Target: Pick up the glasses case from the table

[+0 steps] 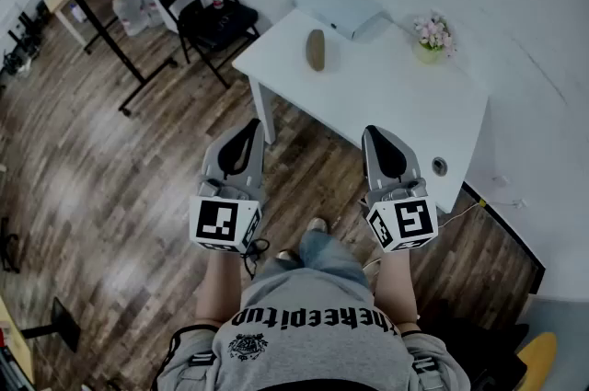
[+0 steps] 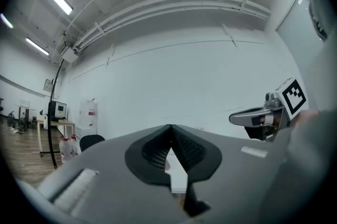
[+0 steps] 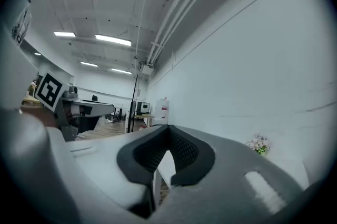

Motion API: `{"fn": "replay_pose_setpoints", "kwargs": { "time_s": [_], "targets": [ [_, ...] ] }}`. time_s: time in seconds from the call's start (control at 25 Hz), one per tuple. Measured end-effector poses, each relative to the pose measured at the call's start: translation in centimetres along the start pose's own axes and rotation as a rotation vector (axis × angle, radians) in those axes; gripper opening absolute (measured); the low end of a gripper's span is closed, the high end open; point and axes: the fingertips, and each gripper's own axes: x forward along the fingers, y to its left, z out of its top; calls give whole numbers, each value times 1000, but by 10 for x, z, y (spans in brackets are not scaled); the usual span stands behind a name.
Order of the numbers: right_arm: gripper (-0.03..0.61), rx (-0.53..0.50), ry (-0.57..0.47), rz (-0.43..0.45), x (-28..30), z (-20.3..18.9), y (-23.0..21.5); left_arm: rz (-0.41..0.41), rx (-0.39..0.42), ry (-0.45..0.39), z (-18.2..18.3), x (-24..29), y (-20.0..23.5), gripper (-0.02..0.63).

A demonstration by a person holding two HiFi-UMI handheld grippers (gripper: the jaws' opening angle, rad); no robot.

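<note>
The left tongs [image 1: 252, 126] and right tongs [image 1: 372, 133] were both closed, empty — held near the desk's [image 1: 386, 99] front edge, well apart from the brown glasses case [image 1: 316, 50] on it.

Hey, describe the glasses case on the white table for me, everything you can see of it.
The glasses case is a small, brownish-tan, elongated oval with rounded ends, apparently closed; its material is too small to tell. It lies flat on the white table, near the far left part of the top, with its long axis running away from the person. A flat white box sits just beyond it, seemingly not touching. Only the table visibly touches it.
</note>
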Motion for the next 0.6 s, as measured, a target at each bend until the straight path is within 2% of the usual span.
{"fn": "replay_pose_setpoints", "kwargs": {
  "time_s": [0.6],
  "targets": [
    [2, -6, 3, 12, 20, 0, -12, 13, -7, 3, -1, 21, 8, 18]
  ]
}}
